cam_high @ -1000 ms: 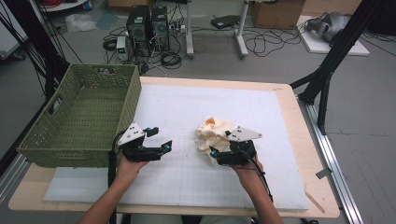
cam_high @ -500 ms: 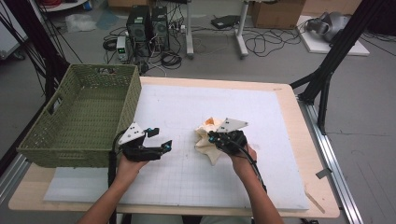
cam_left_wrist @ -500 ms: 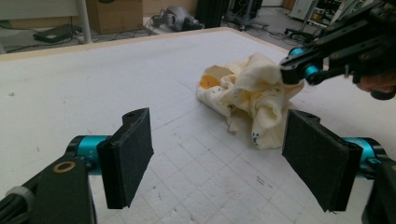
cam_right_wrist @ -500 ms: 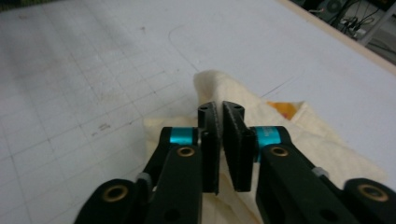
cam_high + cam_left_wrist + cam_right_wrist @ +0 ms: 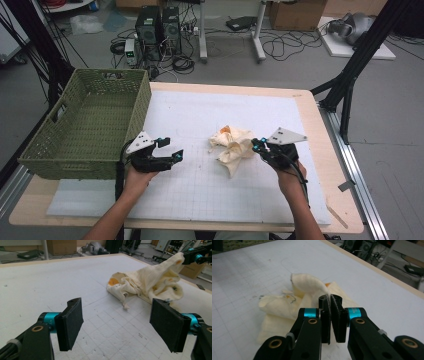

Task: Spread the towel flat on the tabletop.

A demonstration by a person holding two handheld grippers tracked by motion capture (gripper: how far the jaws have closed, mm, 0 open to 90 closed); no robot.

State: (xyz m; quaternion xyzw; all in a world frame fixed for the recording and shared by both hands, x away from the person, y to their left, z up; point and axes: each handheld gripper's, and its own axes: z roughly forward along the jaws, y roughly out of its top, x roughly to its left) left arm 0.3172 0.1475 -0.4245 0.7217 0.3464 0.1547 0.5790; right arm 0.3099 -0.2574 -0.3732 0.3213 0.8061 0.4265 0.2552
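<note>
Green wicker basket (image 5: 85,125) at left edge of bench (image 5: 320,200), on white gridded mat (image 5: 200,190). Left tool (image 5: 170,150) just right of basket, low over mat, jaws wide apart, nothing between. Cream cloth (image 5: 232,145) crumpled mid-mat, well apart from left tool. Right tool (image 5: 256,146) at cloth's right edge, jaws clamped on pinch of fabric, corner lifted off mat.

The left claw (image 5: 170,148) hovered low with its jaws spread wide and nothing between them, the left hand (image 5: 136,176) gripping it from behind, forearm coming in from below. The right claw (image 5: 256,145) pointed leftward, its jaws having just closed to a tight pinch on a fold of cloth (image 5: 231,145), lifted slightly, the right hand (image 5: 289,176) behind it.
</note>
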